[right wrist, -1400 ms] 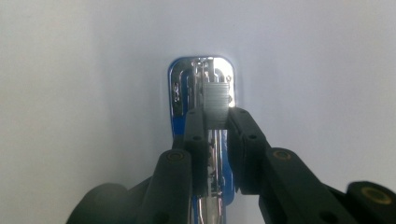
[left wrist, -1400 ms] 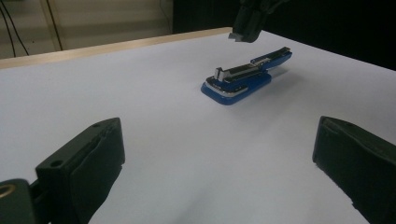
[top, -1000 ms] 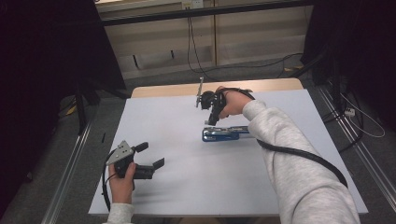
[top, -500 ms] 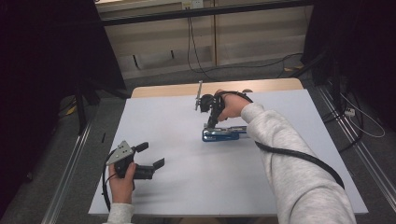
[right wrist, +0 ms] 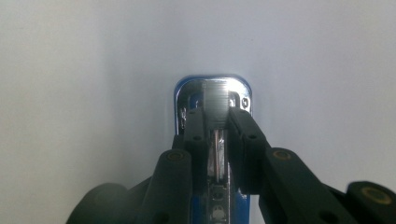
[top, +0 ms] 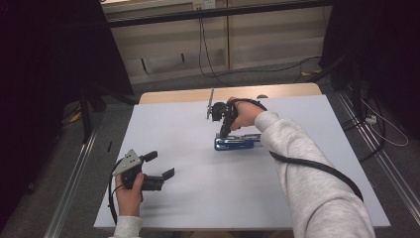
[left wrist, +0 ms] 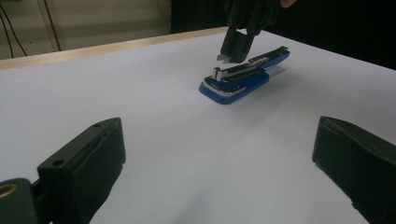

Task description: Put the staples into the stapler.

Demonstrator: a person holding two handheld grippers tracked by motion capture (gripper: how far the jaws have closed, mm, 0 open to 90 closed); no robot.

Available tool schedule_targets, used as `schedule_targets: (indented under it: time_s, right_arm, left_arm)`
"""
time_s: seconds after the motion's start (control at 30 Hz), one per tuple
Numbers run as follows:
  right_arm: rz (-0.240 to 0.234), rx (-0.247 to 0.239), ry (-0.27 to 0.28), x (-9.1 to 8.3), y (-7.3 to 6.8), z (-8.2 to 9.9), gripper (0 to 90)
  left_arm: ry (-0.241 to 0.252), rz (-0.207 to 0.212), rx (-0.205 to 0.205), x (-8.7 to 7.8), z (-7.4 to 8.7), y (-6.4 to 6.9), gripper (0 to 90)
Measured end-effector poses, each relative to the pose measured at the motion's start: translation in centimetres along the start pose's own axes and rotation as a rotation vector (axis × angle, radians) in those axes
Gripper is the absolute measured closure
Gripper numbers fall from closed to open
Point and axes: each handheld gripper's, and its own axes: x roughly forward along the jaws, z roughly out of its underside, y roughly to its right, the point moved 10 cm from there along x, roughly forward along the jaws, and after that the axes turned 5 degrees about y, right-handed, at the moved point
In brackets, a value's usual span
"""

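A blue stapler point(top: 240, 144) lies on the white table top point(top: 188, 134), right of centre, with its metal magazine point(left wrist: 236, 72) exposed. My right gripper point(top: 224, 132) points down over the stapler's left end. It is shut on a short silver strip of staples point(right wrist: 215, 100), held just above the magazine. From the left gripper view the right gripper point(left wrist: 229, 52) hangs over the stapler point(left wrist: 233, 86). In its own view, my right gripper point(right wrist: 215, 115) has the stapler's blue front point(right wrist: 189, 93) below it. My left gripper point(top: 161, 165) rests near the front left, open with nothing between its fingers point(left wrist: 93, 158).
A strip of bare wood point(top: 173, 95) runs along the table's far edge. The right gripper's black cable point(top: 317, 168) trails along the sleeve across the right half of the table. Cables lie on the floor point(top: 213, 69) behind the table.
The right hand has shifted very slightly over the stapler's left end. The left gripper has stayed where it was.
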Motion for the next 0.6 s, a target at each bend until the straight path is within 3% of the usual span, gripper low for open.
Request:
schedule_targets:
  time_s: [0.6]
  right_arm:
    - [-0.003, 0.001, -0.006, 0.58, 0.13, 0.49, 78.4]
  left_arm:
    - [0.001, 0.0, 0.0, 0.03, 0.0, 0.05, 2.6]
